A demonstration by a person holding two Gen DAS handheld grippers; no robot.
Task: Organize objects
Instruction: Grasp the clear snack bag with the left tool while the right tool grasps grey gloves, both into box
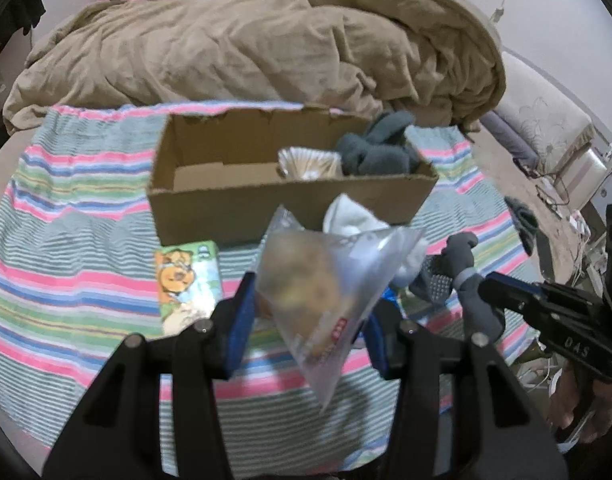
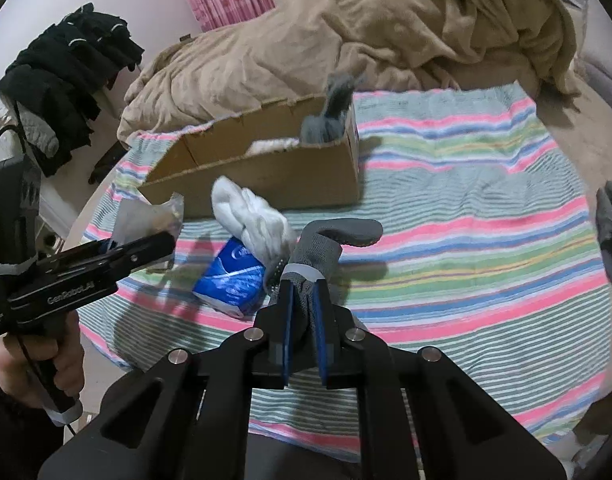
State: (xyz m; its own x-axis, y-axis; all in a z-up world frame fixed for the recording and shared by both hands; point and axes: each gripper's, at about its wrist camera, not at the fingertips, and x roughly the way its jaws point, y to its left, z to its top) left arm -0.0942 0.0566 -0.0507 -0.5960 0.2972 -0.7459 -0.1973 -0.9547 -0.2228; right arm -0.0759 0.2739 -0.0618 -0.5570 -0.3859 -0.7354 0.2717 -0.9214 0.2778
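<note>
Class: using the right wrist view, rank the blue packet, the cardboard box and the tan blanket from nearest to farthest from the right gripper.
1. Blue packet: just left of the right gripper, on the striped cloth.
2. Cardboard box: farther ahead, to the left.
3. Tan blanket: behind the box, at the back.

Striped cloth point(image 1: 77, 280) on bed: cardboard box point(image 1: 233, 208), carton point(image 1: 185, 284), blue packet point(image 2: 229, 280).

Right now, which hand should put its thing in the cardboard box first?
Probably the left. The left gripper holds the clear bag lifted, directly facing the cardboard box. The right gripper grips the gray glove lower, farther back.
</note>
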